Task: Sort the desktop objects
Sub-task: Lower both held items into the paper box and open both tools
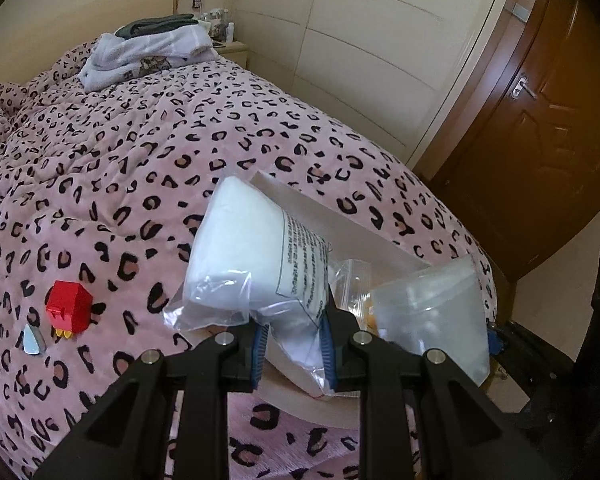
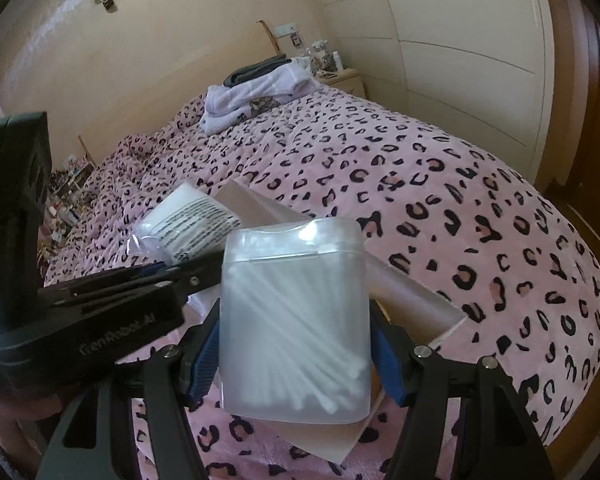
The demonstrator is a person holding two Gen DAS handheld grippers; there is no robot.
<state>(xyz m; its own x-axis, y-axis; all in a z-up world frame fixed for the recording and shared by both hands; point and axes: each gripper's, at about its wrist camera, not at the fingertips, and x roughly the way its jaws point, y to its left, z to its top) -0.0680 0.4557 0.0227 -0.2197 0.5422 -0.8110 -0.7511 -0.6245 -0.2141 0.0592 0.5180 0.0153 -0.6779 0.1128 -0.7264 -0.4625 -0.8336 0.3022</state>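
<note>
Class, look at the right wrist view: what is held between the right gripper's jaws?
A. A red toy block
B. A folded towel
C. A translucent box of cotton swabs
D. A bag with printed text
C: the right gripper is closed on a translucent box of cotton swabs, its blue pads pressing the box's sides, white swab sticks showing through the plastic.

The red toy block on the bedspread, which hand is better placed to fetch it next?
Probably left: the red toy block shows only in its view. But both tongs are full, the left pinching a plastic bag.
</note>
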